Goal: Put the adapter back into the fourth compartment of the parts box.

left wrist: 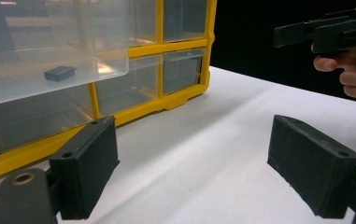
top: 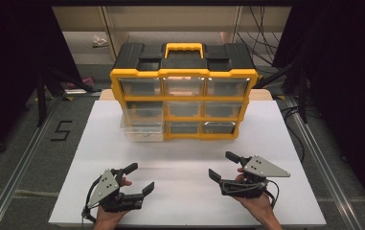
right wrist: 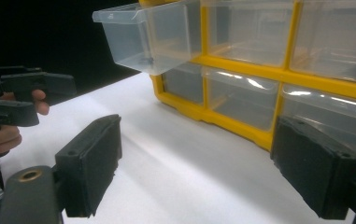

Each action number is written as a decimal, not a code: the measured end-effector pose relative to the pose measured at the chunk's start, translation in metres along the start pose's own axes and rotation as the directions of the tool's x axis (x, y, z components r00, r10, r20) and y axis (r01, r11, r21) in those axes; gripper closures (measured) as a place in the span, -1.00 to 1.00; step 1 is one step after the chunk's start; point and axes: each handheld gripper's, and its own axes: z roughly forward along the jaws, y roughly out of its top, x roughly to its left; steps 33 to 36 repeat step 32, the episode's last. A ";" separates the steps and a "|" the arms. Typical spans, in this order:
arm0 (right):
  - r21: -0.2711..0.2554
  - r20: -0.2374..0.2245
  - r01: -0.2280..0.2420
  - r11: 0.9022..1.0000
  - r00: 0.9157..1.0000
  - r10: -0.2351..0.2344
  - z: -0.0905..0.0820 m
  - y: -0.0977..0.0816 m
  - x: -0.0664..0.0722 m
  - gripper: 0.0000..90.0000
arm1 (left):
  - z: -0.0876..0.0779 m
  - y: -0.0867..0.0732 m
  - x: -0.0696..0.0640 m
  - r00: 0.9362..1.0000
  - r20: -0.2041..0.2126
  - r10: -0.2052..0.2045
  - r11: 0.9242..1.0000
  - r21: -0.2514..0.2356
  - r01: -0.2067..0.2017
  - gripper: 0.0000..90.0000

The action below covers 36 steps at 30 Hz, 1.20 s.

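Observation:
A yellow and black drawer cabinet (top: 182,98) with clear drawers stands at the back middle of the white table (top: 189,201). Its left drawer in the middle row (top: 142,130) (left wrist: 49,70) (right wrist: 150,39) is pulled out, and a small dark block (left wrist: 60,73) lies inside it. My left gripper (top: 140,178) (left wrist: 194,163) is held low near the front left edge, open and empty. My right gripper (top: 221,165) (right wrist: 196,163) is at the front right, also open and empty. Both point toward the cabinet, well short of it.
In the left gripper view the right gripper (left wrist: 325,32) shows at the top right with a hand on it. The right gripper view has the left gripper (right wrist: 21,98) at its left edge. Bare white tabletop lies between the grippers and the cabinet. Dark floor and metal rails (top: 22,158) flank the table.

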 end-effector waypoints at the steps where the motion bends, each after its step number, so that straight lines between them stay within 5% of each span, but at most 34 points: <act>1: 0.000 0.003 0.001 1.000 1.000 -0.001 -0.001 -0.001 0.000 -0.61 | 0.000 0.000 0.000 1.000 0.000 -0.001 1.000 0.000 0.001 -0.65; 36: -0.016 0.048 -0.001 1.000 0.999 0.002 -0.014 -0.020 -0.006 -0.60 | 0.000 0.000 0.000 1.000 0.003 0.003 1.000 0.001 -0.003 -0.65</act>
